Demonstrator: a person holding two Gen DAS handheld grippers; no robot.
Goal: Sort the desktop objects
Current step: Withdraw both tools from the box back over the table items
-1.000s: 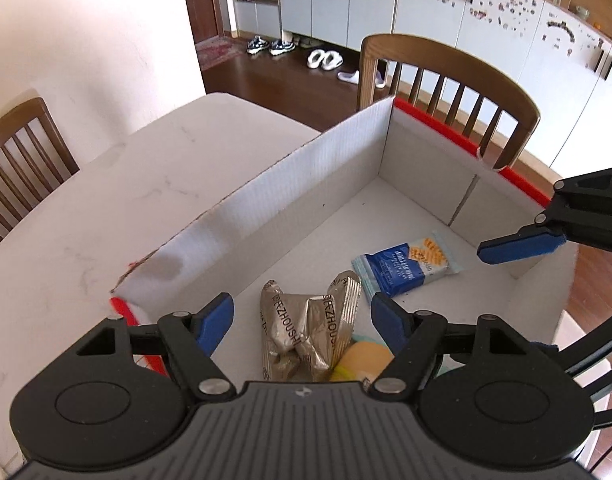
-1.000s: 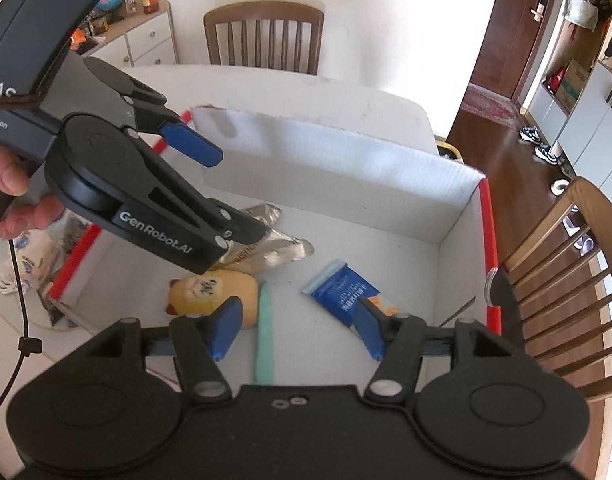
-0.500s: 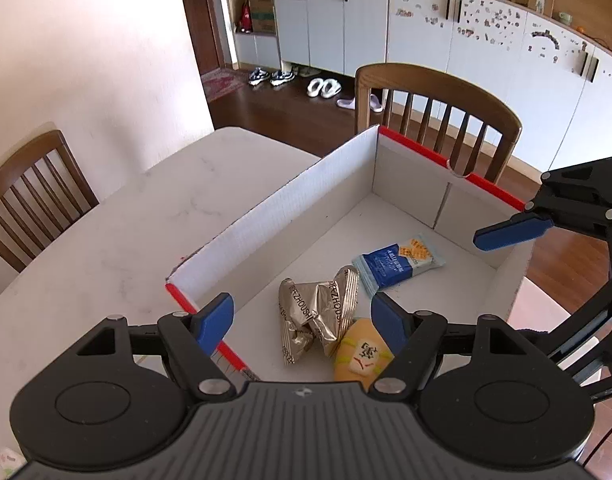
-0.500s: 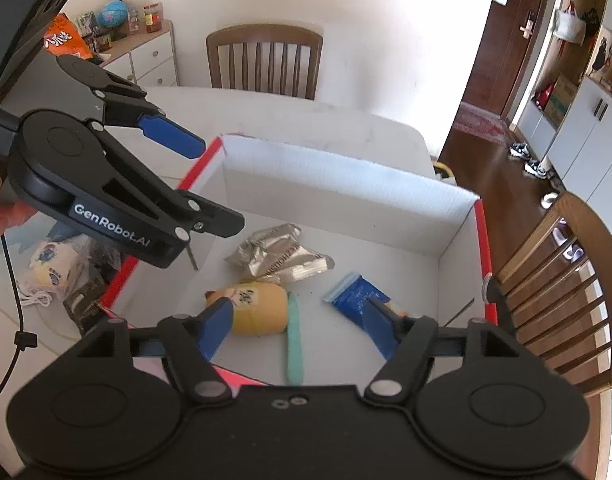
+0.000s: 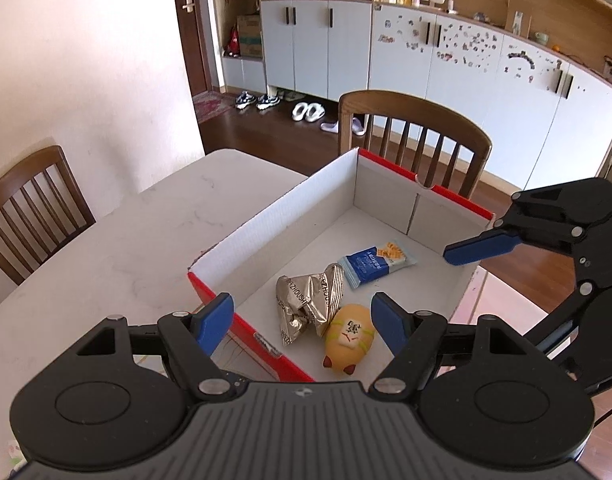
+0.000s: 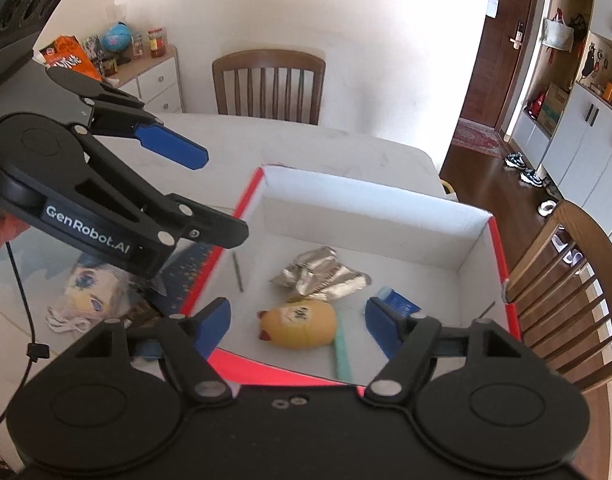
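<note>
While you have both grippers lifted back from where they hung low over the box a second ago, the white table now shows broadly on the far side and the whole red-edged cardboard box fits in view. That retreat reads as a drop-off finished: nothing is carried, so the next item has to come from outside the box.

Your left gripper stands with its jaws wide apart and nothing between them, above the near end of the box. Your right gripper is likewise spread wide and unloaded, over the opposite side.

Inside the box lie the crumpled silver foil packet, the yellow plush toy touching it, the blue cracker packet near the far wall, and, in the right wrist view, a pale green strip just beside the toy, with a thin pin apart on the floor.

Still unsorted, on the table outside the red rim, are a doll-faced pouch and a dark patterned item, partly hidden by your left gripper; they seem the likeliest next picks.
</note>
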